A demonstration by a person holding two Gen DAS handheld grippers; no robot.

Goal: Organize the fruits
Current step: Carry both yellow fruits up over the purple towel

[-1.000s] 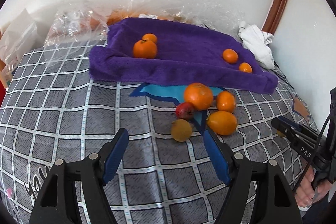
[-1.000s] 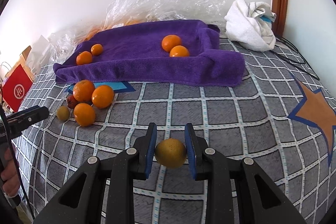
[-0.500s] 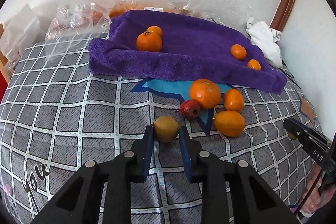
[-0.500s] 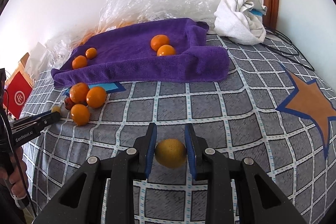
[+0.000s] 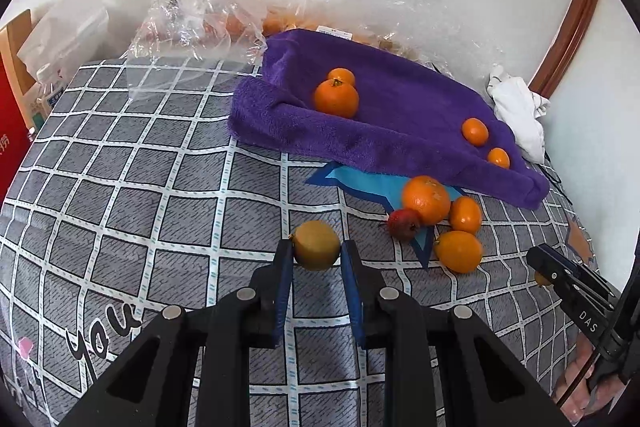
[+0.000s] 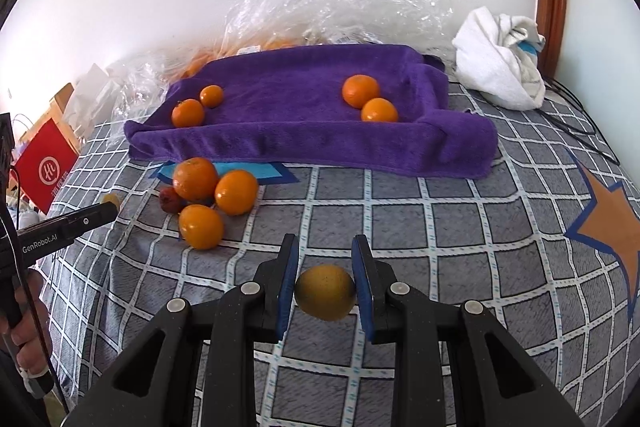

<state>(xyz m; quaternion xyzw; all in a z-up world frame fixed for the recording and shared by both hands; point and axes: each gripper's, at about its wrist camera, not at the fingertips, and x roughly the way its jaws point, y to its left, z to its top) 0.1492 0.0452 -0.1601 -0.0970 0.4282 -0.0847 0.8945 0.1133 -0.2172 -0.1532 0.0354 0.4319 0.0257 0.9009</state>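
My left gripper (image 5: pixel 316 253) pinches a yellow-brown fruit (image 5: pixel 316 245) above the checked bedcover (image 5: pixel 160 187). My right gripper (image 6: pixel 325 281) pinches a second yellow fruit (image 6: pixel 325 291). Four oranges lie on the purple towel (image 6: pixel 300 107), near the bedcover's far edge.
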